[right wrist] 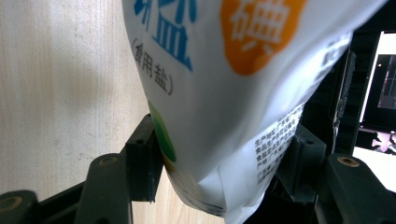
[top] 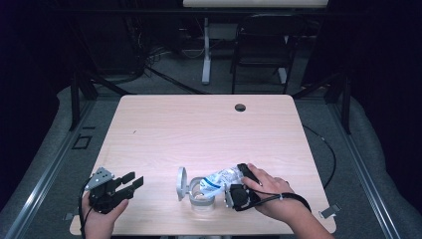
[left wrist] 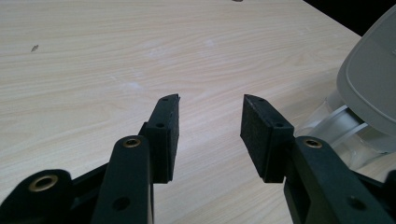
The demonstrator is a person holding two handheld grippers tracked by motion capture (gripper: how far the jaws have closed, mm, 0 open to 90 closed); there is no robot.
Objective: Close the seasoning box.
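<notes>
A: Fingers (right wrist: 140, 158) of the right gripper (top: 238, 191)?
B: Clamped on the salt bag (top: 219, 178), lower centre of the high view, tipped over the clear container (top: 201, 195) w/ its lid (top: 182, 182) up.
A: Left gripper (top: 130, 182)?
B: Lower left, jaws apart, nothing between, over the table (top: 199, 124).

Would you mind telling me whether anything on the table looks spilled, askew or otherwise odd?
Nothing looks spilled. The bag of salt, gripped by the right tongs, lies tilted over the open jar, whose lid stands flipped up. That fits pouring. The left tongs wait open, apart from the jar.
</notes>
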